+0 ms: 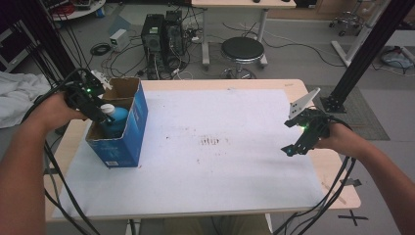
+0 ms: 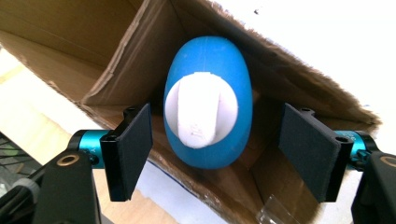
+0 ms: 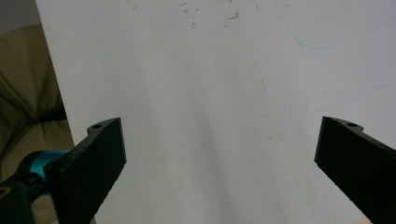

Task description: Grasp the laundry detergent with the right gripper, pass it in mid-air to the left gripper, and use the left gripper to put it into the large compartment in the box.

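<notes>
Blue plastic bottle with a white cap (image 2: 208,105) stands in the open blue cardboard box (image 1: 138,119), frame centre; left gripper (image 2: 215,149) gapes around it empty, so closing comes next; right gripper (image 3: 219,163) wide open, idle

High cam overhead; gripper cams close-up.

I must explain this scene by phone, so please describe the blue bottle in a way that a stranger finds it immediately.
Look at the white-covered table, then at its left edge, where an open blue cardboard box stands. Inside that box stands the blue oval plastic bottle, between the open fingers of the left gripper. Its white cap and smooth blue body set it apart from the brown cardboard inner walls around it.
</notes>
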Demonstrator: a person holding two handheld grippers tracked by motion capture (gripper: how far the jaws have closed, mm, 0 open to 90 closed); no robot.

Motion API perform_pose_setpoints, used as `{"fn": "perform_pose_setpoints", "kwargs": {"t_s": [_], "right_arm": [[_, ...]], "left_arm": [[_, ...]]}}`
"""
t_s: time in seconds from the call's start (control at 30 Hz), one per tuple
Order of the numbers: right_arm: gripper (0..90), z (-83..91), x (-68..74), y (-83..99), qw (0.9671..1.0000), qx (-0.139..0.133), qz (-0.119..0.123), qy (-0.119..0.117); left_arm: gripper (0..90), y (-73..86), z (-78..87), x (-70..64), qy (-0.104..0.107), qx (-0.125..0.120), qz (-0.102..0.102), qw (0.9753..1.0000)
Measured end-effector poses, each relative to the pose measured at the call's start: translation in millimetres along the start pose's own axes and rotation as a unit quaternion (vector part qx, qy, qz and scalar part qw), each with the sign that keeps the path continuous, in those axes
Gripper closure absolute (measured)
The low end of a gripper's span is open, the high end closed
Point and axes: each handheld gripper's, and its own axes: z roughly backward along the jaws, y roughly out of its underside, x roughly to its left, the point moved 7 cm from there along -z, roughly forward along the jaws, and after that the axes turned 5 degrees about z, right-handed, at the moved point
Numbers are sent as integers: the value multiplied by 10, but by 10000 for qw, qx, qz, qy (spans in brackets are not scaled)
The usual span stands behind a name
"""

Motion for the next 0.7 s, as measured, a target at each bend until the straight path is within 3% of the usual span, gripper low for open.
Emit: {"fn": "perform_pose_setpoints", "kwargs": {"t_s": [0.43, 0.6, 0.7], "right_arm": [[10, 52, -12, -6, 9999, -103, 0, 60], [10, 70, -18, -9, 9999, -113, -24, 82], [10, 82, -14, -20, 9998, -134, -27, 109]], "left_arm": [[238, -159, 425, -156, -41, -225, 69, 9997], [238, -264, 487, -300, 23, -269, -25, 9996], [238, -347, 498, -406, 114, -302, -213, 9993]]}}
